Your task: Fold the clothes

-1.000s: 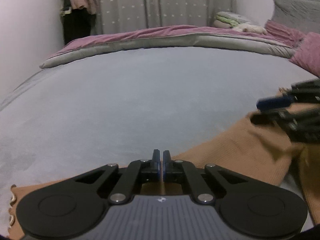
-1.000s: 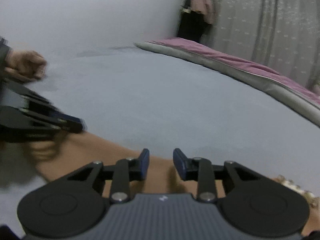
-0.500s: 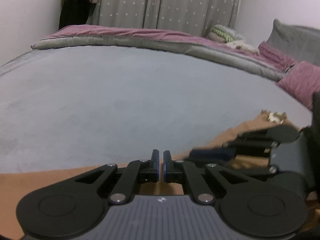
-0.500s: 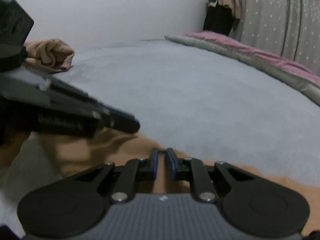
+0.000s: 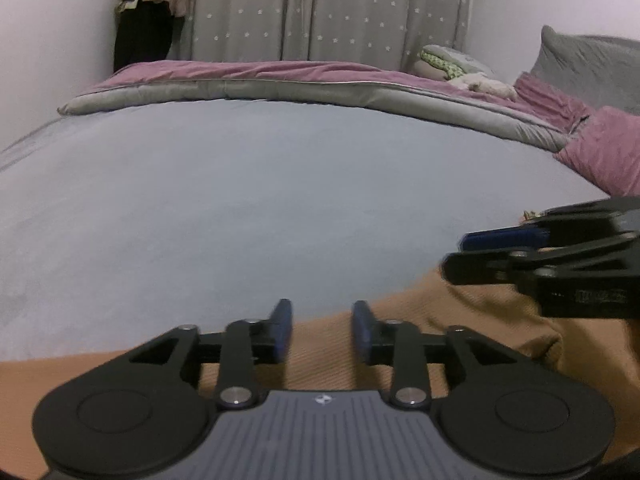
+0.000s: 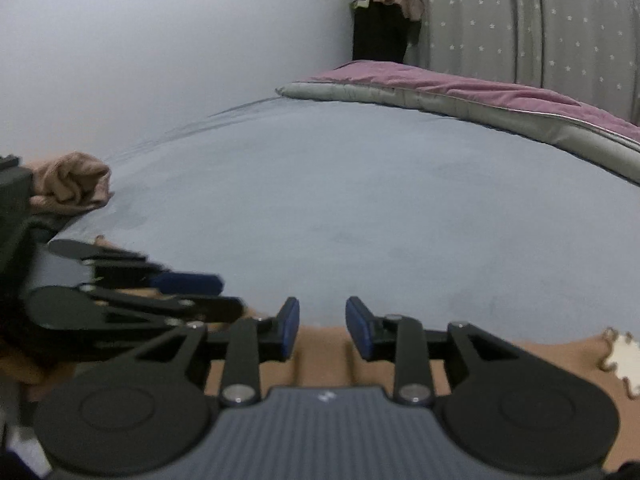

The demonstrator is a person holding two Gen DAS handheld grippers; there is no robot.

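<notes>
Both grippers side by side over the near edge of the orange garment (image 5: 320, 360) on the bed (image 5: 240, 200); left gripper (image 5: 322, 330) and right gripper (image 6: 322, 330) jaws opening, nothing pinched, likely letting go after laying a fold

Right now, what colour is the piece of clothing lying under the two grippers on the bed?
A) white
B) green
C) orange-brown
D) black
C: the garment spread on the grey-blue bed sheet beneath the left gripper and the right gripper is orange-brown.
</notes>
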